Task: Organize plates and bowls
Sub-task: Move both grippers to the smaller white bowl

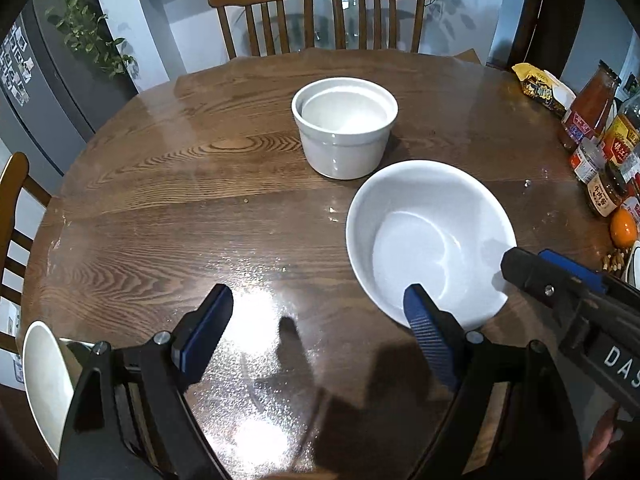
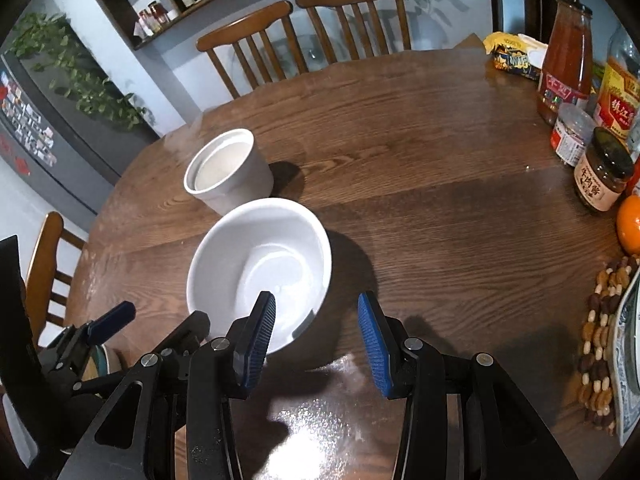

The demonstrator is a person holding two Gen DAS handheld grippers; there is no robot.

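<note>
A wide white bowl [image 1: 430, 236] rests on the wooden table [image 1: 200, 184]; it also shows in the right wrist view [image 2: 260, 264]. Beyond it stands a tall white pot-like bowl [image 1: 344, 124], seen too in the right wrist view [image 2: 228, 172]. My left gripper [image 1: 320, 312] is open, its right finger over the wide bowl's near rim. My right gripper [image 2: 316, 320] is open, its left finger over the bowl's near rim, nothing held. The right gripper enters the left wrist view [image 1: 560, 280] beside the bowl's right edge. Another white dish [image 1: 44, 384] sits at the near left edge.
Sauce bottles and jars [image 2: 572, 80] crowd the table's right side, with an orange [image 2: 630, 228], a snack packet [image 2: 512, 56] and a beaded mat [image 2: 600, 344] under a patterned plate. Two wooden chairs [image 1: 320, 16] stand at the far side, one [image 1: 16, 216] at the left.
</note>
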